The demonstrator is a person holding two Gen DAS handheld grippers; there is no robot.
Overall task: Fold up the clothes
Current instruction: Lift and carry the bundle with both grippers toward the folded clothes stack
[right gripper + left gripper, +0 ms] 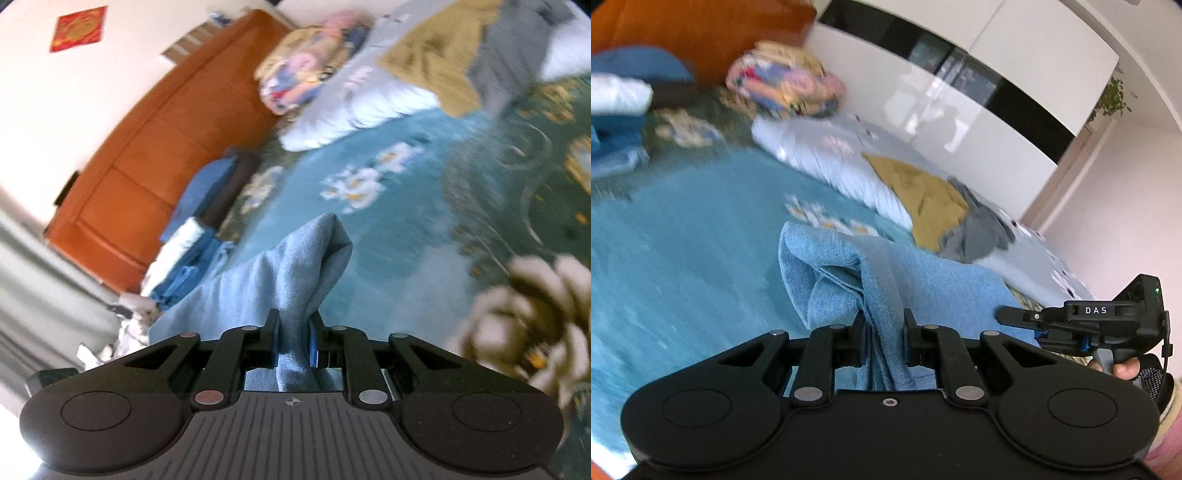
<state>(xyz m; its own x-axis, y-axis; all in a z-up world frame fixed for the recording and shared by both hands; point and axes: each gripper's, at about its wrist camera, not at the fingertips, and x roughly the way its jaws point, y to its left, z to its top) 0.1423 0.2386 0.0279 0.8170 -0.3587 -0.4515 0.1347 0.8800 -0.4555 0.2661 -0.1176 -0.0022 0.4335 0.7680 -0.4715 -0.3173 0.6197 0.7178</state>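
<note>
A light blue garment [849, 266] hangs bunched over the teal bedspread [683, 240]. My left gripper [884, 328] is shut on a fold of it, which runs back between the jaws. My right gripper [293, 328] is shut on another fold of the same garment [295, 266], which rises in a peak ahead of the jaws. The right gripper also shows in the left wrist view [1082, 325] at the garment's right edge, held by a hand.
A mustard garment [923, 199] and a grey garment [979, 225] lie on a pale quilt [820, 151]. A patterned bundle [783, 81] sits by the wooden headboard [166, 122]. Folded blue, white and dark clothes [207, 199] are stacked along the headboard.
</note>
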